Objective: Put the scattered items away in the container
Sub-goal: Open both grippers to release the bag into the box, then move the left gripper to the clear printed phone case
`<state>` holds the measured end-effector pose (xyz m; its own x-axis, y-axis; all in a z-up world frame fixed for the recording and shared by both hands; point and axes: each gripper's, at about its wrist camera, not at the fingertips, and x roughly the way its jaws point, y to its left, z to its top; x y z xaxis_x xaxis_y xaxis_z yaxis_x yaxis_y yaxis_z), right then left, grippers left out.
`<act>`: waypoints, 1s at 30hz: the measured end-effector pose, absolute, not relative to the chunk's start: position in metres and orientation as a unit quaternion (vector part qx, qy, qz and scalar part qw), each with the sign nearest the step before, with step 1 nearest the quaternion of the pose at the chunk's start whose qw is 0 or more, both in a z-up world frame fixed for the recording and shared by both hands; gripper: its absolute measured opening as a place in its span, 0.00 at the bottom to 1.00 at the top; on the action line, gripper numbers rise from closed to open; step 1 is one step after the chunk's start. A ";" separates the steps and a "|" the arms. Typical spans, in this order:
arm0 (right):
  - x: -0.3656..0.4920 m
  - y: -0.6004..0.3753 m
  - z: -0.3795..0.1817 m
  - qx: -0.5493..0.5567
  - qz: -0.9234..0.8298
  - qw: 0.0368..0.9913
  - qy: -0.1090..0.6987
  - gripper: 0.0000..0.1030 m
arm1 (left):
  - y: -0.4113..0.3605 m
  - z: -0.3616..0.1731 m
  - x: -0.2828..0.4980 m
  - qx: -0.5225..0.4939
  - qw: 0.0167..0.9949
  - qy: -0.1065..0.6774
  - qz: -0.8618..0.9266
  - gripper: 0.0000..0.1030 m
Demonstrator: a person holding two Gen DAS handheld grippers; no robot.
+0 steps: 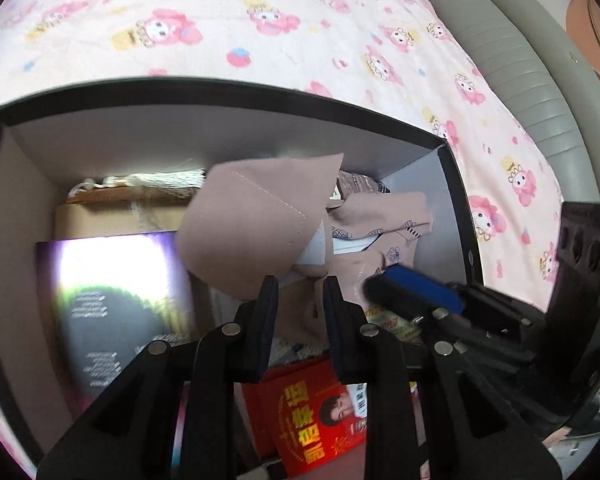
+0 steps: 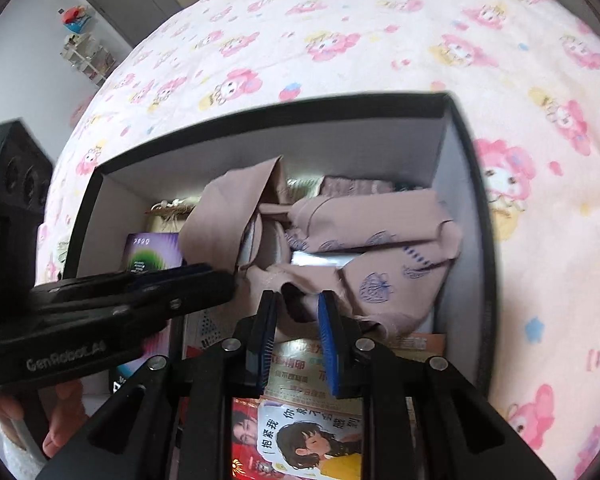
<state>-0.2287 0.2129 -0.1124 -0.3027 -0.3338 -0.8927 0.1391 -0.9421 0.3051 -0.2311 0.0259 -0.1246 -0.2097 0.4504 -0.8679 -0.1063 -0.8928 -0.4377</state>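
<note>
A black box [image 1: 220,88] with white inner walls stands on the bed. A crumpled pink-beige cloth bag [image 1: 252,220] with blue prints lies on top of the things inside it. My left gripper [image 1: 300,292] is over the box's near side, its jaws narrow and pinching the cloth, and a stiff flap sticks up past the tips. In the right wrist view my right gripper [image 2: 296,308] pinches a bunched fold of the same cloth bag [image 2: 380,216] between its blue pads. The left gripper [image 2: 224,280] comes in from the left beside it.
Under the cloth lie a purple booklet [image 1: 112,280], a red packet [image 1: 308,412], an illustrated card [image 2: 300,440] and a cardboard piece. The pink cartoon bedsheet [image 1: 260,20] surrounds the box. A grey padded bed edge [image 1: 520,60] runs at right. A person's hand [image 2: 64,420] grips the left tool.
</note>
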 end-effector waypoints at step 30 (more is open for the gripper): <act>-0.036 0.147 -0.025 0.469 -0.873 0.131 -0.029 0.31 | -0.012 -0.032 -0.030 -0.511 0.193 -0.099 0.832 0.32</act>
<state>-0.0362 0.1468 -0.0248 -0.5258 -0.2557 -0.8112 0.2015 -0.9640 0.1733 -0.0302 -0.0120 -0.0321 -0.4044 0.4213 -0.8118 -0.2201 -0.9063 -0.3607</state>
